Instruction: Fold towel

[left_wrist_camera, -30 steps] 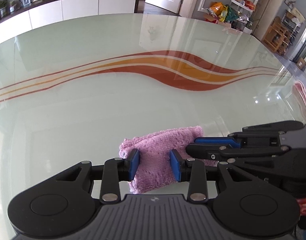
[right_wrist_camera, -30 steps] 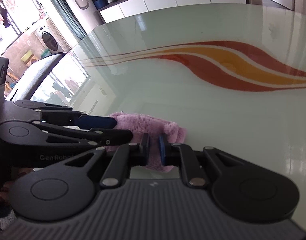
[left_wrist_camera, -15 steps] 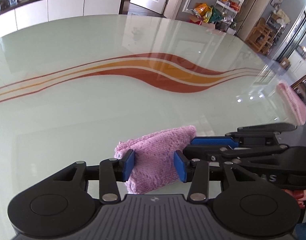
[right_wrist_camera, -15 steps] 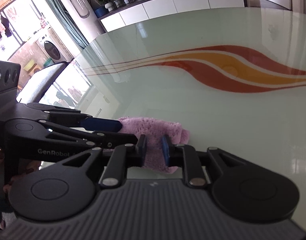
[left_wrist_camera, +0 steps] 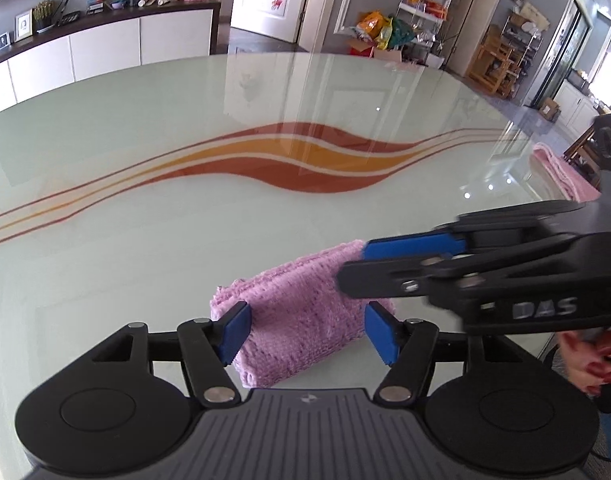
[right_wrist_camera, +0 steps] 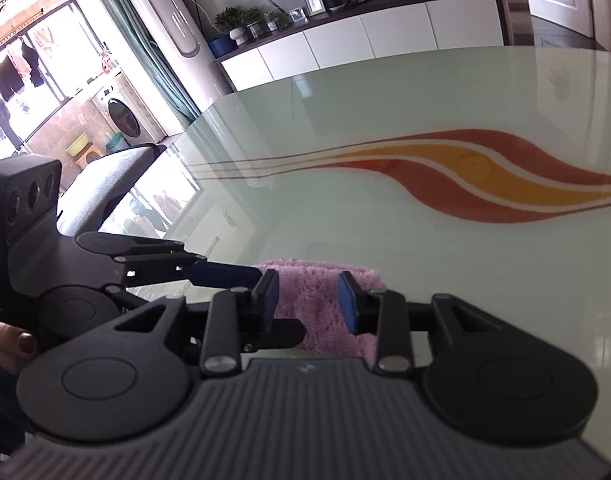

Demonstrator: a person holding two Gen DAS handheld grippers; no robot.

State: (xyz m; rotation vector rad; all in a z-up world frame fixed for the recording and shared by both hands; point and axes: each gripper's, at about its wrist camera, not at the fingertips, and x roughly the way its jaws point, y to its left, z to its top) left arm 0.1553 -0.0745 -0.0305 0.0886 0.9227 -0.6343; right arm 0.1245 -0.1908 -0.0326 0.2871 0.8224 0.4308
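Towel (left_wrist_camera: 301,316): pink, already folded into a small thick packet, lying on the glass desk (left_wrist_camera: 185,208) near its front edge. Folding apparently finished; only letting go and drawing back left. Left claw (left_wrist_camera: 307,330) angled downward, jaws just opened, straddling packet, pads clear. Right claw (right_wrist_camera: 307,300) likewise tilted down, jaws parted, nothing gripped.

Left gripper (left_wrist_camera: 307,330) matte black, blue ribbed pads (left_wrist_camera: 234,332), silver pivot screws, ribbed grey housing, right gripper (right_wrist_camera: 308,300) of identical build, white lettering on its side, dark red polish on fingernails (left_wrist_camera: 599,368).
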